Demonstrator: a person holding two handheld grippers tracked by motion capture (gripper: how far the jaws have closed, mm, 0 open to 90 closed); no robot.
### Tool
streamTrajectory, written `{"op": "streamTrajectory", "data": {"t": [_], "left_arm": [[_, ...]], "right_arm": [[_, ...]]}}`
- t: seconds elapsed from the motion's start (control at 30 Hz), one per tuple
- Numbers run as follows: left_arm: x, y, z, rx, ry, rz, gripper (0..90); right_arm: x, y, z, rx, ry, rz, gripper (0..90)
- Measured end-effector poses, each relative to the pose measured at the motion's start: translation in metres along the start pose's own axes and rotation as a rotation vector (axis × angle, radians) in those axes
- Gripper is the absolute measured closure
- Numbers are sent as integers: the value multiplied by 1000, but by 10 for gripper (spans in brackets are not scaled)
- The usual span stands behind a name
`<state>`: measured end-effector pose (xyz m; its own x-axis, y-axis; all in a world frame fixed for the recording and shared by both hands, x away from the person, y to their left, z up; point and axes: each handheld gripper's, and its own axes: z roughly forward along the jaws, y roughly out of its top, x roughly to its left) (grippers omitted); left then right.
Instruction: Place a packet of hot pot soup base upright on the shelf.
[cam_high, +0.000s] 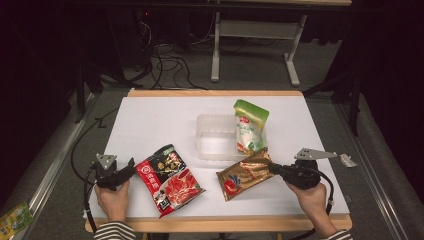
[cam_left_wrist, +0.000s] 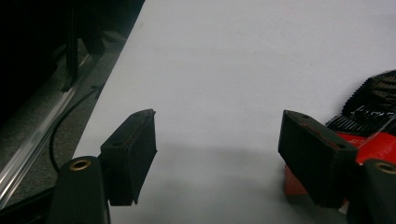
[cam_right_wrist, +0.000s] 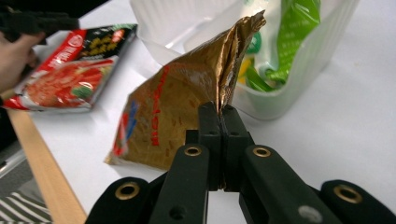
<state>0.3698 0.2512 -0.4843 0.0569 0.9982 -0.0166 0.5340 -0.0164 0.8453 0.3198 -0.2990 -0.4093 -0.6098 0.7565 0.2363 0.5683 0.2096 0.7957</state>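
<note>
One gold snack pouch, lower centre-right of the high view, pinched at its right edge by the right gripper — jaws fully closed.
Its long axis rises toward the clear tub above-left; the left gripper gapes empty, lower left.

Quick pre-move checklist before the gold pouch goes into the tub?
1. Right gripper shut on gold pouch edge: ok.
2. Grip is deep enough to survive a lift: cannot tell.
3. Tub has free room left of the green pouch: ok.
4. Left gripper open, apart from the gold pouch: ok.
5. Red pouch lies outside the path to the tub: ok.
</note>
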Motion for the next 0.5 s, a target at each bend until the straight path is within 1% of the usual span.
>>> {"op": "streamTrajectory", "data": {"t": [0.13,0.2,0.3,0.4,0.43,0.5], "left_arm": [[0,0,0,0,1,2,284],[0,0,0,2,1,5,284],[0,0,0,2,1,4,284],[0,0,0,2,0,5,284],[0,0,0,-1,1,1,284],[0,0,0,2,0,5,284]], "right_arm": [[3,5,-4,-10,17,-15,900],[5,11,-6,-17,24,-29,900],[6,14,-8,-20,28,-29,900],[7,19,-12,-36,40,-25,900],[7,21,-13,-37,43,-28,900],[8,23,-15,-40,47,-31,900]]}}
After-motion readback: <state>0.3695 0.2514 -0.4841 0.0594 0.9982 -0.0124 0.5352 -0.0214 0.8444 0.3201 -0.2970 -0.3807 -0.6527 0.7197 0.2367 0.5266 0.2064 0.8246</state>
